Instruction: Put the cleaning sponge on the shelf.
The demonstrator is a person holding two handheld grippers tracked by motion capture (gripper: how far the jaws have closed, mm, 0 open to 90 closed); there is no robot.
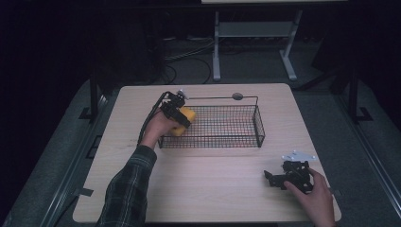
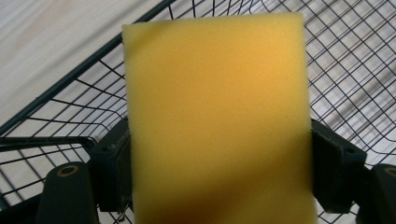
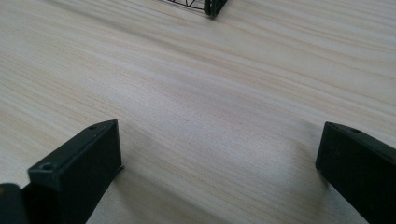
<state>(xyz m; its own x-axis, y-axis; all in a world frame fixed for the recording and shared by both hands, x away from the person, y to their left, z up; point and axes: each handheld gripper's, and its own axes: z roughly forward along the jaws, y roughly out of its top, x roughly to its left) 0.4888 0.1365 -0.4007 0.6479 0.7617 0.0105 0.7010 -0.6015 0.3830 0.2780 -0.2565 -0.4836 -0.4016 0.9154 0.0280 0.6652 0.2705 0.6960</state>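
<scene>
Left gripper view: a yellow sponge (image 2: 217, 116), a flat rectangular foam block with a fine matte grain, stands upright between the two black jaws of the left gripper (image 2: 219, 168), which pinch it across its width near its lower part. We judge it to be very light, soft and compressible: its edges look slightly rounded and fuzzy, and it should yield under pressure rather than slip, so a moderate squeeze across the short sides, as here, seems the sensible hold; a grip near one corner would probably let the block fold or twist. Nothing about it looks fragile. Behind the sponge we see the black wire basket (image 2: 355, 65), its mesh floor and a rim bar crossing at upper left. In the high view the sponge (image 1: 185, 120) sits at the left end of the basket (image 1: 257, 124), at or just over its wall; we cannot tell whether it touches the mesh. The left gripper (image 1: 176, 109) is held by a hand coming from a plaid sleeve (image 1: 127, 189). The basket stands toward the far side of the pale wooden desk (image 1: 208, 189). Well apart, near the right front corner, the right gripper (image 1: 288, 177) rests low over bare wood, its jaws spread wide with nothing between them, as the right gripper view confirms.
</scene>
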